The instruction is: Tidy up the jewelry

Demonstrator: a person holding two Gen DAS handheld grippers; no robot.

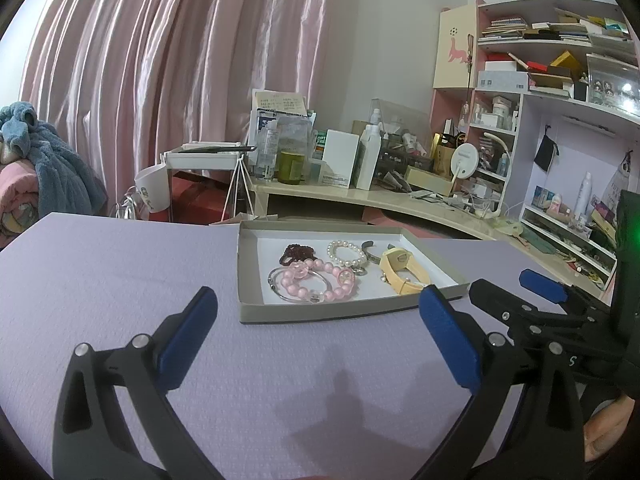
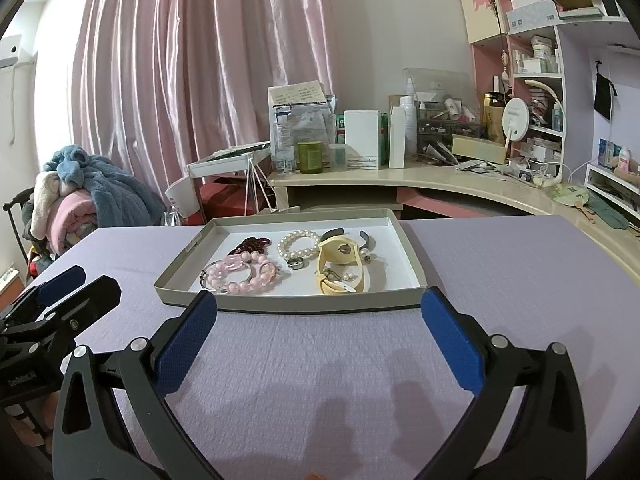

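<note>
Both tongs, left [image 1: 316,320] and right [image 2: 320,320], gape empty before the tray [image 2: 288,302]; that pink bead bracelet [image 2: 240,276] overlaps the bangle, one pull could drag both

a lilac-covered table [image 2: 500,280] carries one shallow grey tray [image 2: 408,240] of jewelry, resting flat.

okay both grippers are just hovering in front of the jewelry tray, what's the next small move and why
Probably ease the right gripper forward over the near rim of the shallow grey cardboard tray toward the pale yellow strap watch. Both it and the left gripper are open and empty, short of the tray, and the watch lies nearest the right gripper, atop other pieces.
</note>
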